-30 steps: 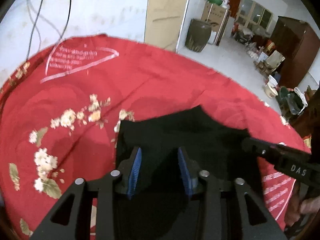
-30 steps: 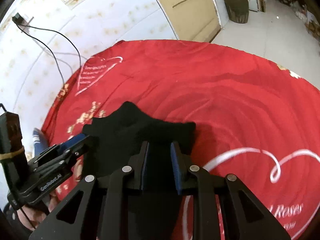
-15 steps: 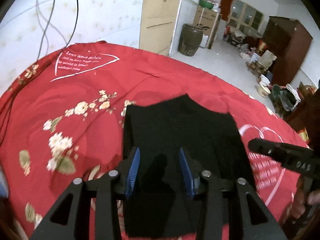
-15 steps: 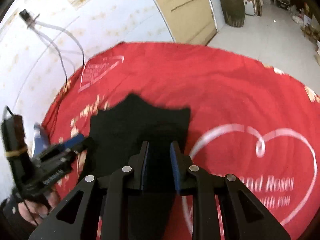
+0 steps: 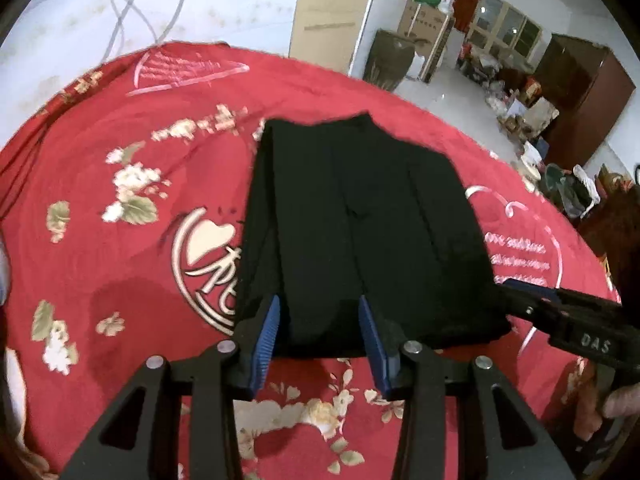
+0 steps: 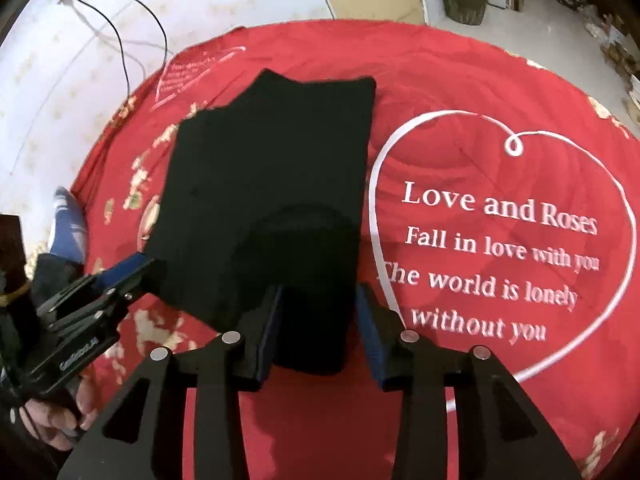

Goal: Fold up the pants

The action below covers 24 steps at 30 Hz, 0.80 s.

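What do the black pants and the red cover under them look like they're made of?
The black pants look like a soft matte cloth, possibly knit or cotton blend: no shine, limp folds and soft creases. The exact weave is too dark to tell. The red cover looks like a smooth printed fabric with a slight sheen, probably polyester or brushed cotton: it carries printed flowers, hearts and lettering and lies in shallow ripples.
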Each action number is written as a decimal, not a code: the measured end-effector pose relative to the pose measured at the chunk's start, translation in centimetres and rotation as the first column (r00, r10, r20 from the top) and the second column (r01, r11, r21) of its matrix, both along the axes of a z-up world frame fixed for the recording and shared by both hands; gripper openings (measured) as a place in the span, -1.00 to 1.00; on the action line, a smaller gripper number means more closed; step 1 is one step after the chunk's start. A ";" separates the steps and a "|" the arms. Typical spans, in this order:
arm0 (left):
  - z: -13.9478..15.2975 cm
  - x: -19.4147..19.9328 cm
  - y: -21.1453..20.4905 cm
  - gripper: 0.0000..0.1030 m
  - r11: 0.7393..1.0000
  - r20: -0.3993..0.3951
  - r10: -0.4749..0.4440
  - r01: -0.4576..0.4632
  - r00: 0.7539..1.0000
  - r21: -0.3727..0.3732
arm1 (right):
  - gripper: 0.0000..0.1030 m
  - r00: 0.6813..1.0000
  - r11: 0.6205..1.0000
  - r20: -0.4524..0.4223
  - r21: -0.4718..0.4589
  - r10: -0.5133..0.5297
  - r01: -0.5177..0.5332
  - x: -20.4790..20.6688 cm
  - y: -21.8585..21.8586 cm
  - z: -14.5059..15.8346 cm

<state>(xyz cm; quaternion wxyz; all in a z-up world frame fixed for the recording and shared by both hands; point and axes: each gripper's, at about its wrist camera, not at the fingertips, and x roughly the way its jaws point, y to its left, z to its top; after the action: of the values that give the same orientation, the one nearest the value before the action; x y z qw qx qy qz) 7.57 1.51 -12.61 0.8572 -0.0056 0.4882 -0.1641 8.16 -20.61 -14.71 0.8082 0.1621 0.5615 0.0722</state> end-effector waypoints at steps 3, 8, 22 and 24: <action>0.6 -0.8 0.6 -0.14 1.000 0.012 0.009 -0.009 1.000 -0.009 | -0.27 0.997 1.000 0.080 0.019 0.009 -0.010 -1.6 0.3 2.0; -1.7 -0.5 0.8 -0.13 1.000 -0.049 0.019 -0.018 0.999 0.009 | -0.47 0.999 1.000 -0.021 0.013 0.024 -0.024 -1.3 0.8 0.0; 3.6 -3.2 0.9 -0.13 0.998 0.032 0.052 -0.053 0.998 0.030 | -0.44 0.995 0.983 -0.051 0.155 -0.089 0.096 -3.9 -1.0 1.4; 4.3 -3.8 1.0 -0.13 0.998 0.044 0.053 -0.054 0.998 0.021 | -0.43 0.996 0.984 -0.026 0.157 -0.082 0.085 -4.8 -1.0 2.4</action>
<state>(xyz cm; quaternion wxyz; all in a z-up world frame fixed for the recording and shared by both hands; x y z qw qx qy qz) 3.80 2.47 -8.30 0.8716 -0.0054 0.4711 -0.1357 3.38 -21.58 -12.27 0.7897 0.2497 0.5546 0.0806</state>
